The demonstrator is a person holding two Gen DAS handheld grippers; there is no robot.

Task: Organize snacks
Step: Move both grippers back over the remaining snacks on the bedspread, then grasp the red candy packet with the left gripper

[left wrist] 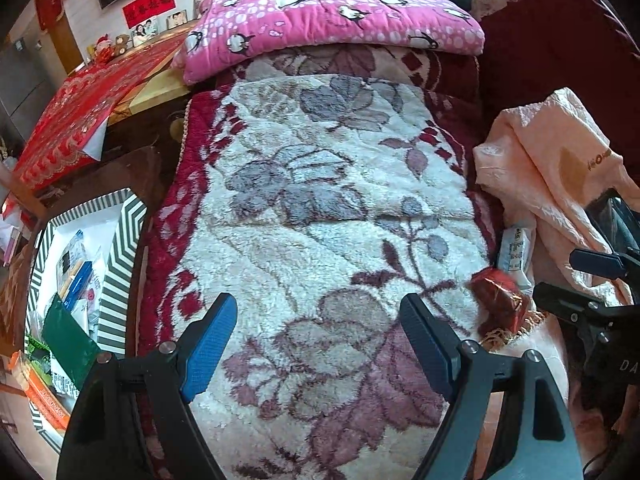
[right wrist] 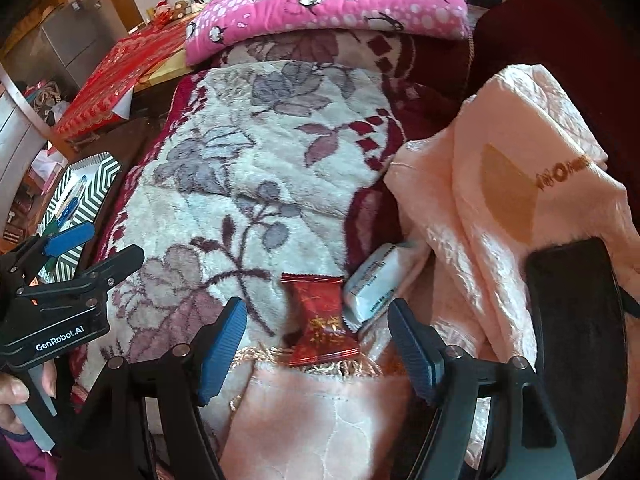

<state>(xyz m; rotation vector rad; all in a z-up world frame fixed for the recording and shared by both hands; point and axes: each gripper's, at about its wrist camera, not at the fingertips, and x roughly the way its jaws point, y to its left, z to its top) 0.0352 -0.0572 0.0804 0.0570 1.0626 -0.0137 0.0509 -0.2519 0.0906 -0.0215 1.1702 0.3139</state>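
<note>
A red wrapped candy (right wrist: pixel 320 316) lies on the floral blanket (right wrist: pixel 240 184), at the fringe of a pink cloth. A white-blue snack packet (right wrist: pixel 374 286) lies just right of it, partly under the cloth. My right gripper (right wrist: pixel 316 344) is open, its jaws either side of the candy, just short of it. My left gripper (left wrist: pixel 318 340) is open and empty over the blanket; the candy (left wrist: pixel 498 300) and packet (left wrist: pixel 516 250) lie to its right. A striped box (left wrist: pixel 120 248) holding several snack packs sits at the left. The left gripper also shows in the right wrist view (right wrist: pixel 94 246).
A peach-pink cloth (right wrist: pixel 500 184) is bunched at the right with a dark phone-like slab (right wrist: pixel 576 320) on it. A pink penguin pillow (left wrist: pixel 332 16) lies at the far end. A red-covered table (left wrist: pixel 84 112) stands to the left of the bed.
</note>
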